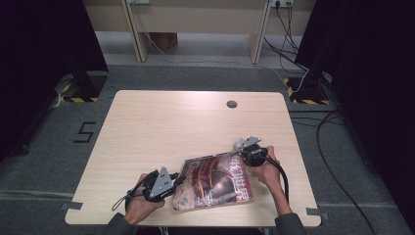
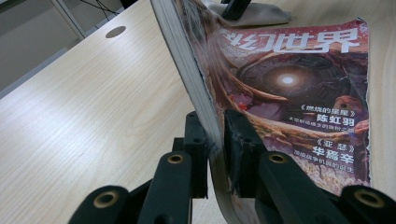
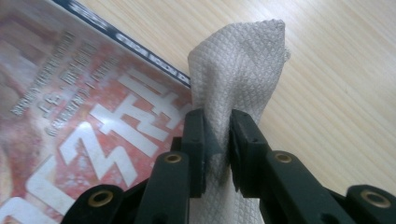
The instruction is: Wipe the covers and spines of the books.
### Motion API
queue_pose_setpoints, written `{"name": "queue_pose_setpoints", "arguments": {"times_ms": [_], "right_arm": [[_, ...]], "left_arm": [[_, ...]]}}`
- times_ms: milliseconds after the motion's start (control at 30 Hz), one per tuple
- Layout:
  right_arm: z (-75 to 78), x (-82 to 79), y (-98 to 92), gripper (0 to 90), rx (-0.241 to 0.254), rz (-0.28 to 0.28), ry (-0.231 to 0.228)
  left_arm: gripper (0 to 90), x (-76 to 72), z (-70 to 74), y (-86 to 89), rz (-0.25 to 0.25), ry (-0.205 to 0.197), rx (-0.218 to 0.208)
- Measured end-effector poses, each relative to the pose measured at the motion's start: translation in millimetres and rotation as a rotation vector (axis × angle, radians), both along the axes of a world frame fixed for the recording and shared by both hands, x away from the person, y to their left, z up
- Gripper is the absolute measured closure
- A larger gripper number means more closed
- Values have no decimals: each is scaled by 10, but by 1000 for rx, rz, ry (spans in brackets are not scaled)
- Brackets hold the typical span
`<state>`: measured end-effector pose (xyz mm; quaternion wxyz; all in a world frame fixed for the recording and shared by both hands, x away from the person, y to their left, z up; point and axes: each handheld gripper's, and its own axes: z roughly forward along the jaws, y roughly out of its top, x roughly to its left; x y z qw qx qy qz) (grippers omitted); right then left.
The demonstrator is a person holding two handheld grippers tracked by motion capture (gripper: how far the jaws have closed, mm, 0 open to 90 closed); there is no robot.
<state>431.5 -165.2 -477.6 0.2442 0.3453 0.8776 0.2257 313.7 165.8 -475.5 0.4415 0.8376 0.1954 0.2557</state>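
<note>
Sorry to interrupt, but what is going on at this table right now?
A person works at a wooden table with a gripper in each hand. The left gripper is clamped on the edge of a magazine, tilting that side up. The right gripper pinches a white cloth at the magazine's top corner, seemingly to wipe the cover.

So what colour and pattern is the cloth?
The cloth is pale grey-white with a fine diamond weave, clearest in the right gripper view.
</note>
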Motion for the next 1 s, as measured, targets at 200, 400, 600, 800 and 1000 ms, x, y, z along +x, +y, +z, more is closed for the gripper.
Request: {"name": "queue_pose_setpoints", "arguments": {"times_ms": [200, 400, 600, 800, 1000], "right_arm": [[-1, 22, -24, 777, 7, -17, -8], [-51, 65, -68, 776, -8, -49, -13], [-5, 26, -13, 777, 4, -17, -19], [83, -49, 126, 776, 21, 33, -25], [150, -113, 231, 775, 37, 81, -37]], "left_arm": [[795, 1, -1, -5, -3, -2, -4], [795, 3, -6, -10, -5, -2, -6], [793, 0, -5, -10, -7, -1, -4], [790, 8, -10, -12, -7, 2, -3], [787, 10, -10, -10, -8, 1, -3]]}}
